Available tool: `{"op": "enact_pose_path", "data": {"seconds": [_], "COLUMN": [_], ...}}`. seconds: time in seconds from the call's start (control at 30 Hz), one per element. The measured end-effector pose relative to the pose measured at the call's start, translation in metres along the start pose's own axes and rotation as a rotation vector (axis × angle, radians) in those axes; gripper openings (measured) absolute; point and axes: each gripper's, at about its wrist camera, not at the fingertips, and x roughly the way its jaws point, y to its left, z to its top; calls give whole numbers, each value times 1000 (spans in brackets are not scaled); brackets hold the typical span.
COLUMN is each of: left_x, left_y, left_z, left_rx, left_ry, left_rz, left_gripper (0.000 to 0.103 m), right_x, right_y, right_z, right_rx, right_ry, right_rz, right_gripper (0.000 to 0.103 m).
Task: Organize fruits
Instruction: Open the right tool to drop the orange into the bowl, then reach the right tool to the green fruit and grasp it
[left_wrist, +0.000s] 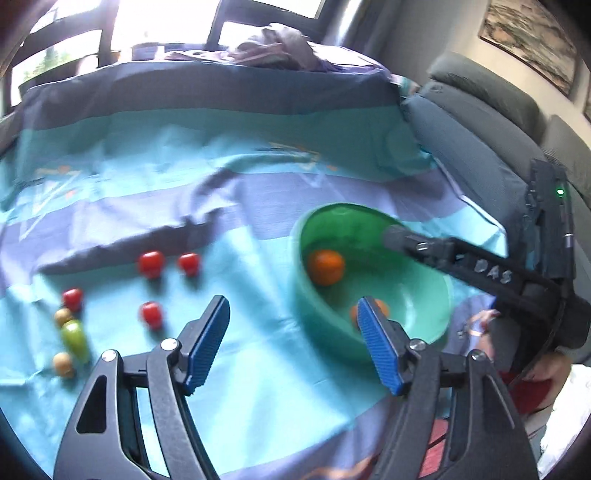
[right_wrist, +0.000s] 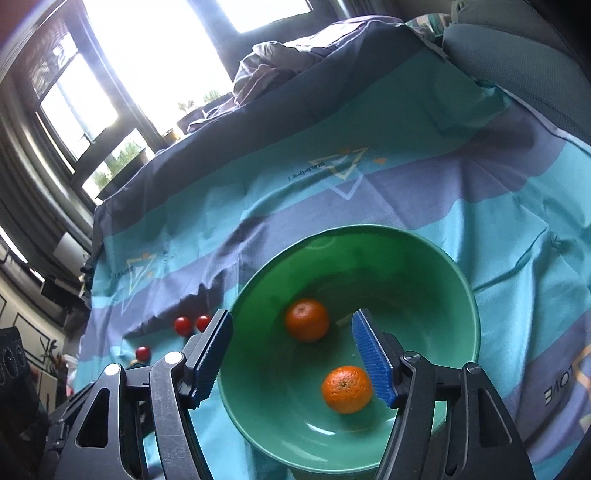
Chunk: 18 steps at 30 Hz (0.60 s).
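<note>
A green bowl (left_wrist: 436, 306) sits on the blue striped cloth and holds two oranges (right_wrist: 307, 319) (right_wrist: 346, 389); it also shows in the right wrist view (right_wrist: 461, 295). My right gripper (right_wrist: 291, 354) is open and empty, hovering over the bowl. My left gripper (left_wrist: 293, 343) is open and empty, above the cloth just left of the bowl. Several red tomatoes (left_wrist: 151, 264) lie on the cloth to the left, with a green pear-shaped fruit (left_wrist: 75, 338) and two small brownish fruits (left_wrist: 63, 363) beside them. The right gripper's body (left_wrist: 491, 273) reaches over the bowl.
A grey sofa cushion (left_wrist: 476, 122) borders the cloth at the right. A pile of crumpled fabric (right_wrist: 273, 70) lies at the far edge under the window. A fold (left_wrist: 147, 240) in the cloth runs behind the tomatoes.
</note>
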Motion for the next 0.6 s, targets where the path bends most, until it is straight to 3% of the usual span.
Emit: {"op": "enact_pose_path", "data": {"seconds": [0.23,0.33,0.53,0.6], "left_x": [-42,-56,-71,-73], "left_y": [82,126,197,210], "left_z": [-29,-41,-54,-56], "left_rx": [-128,-241,-401,-451], "left_ry": [-35,-85,-104,-99], "left_rz": [216,278,397,390], "left_gripper": [72,72,71,70], "right_x": [3,10,39,56], "right_y": [44,66,114,133], "right_z": [-6,-13,-31,-38], "right_rx": [-119,-160,-216,-213], "right_ry": [-9,21,145,219], "right_rz": [8,46,132,147], "right_gripper": [68,68,68,68]}}
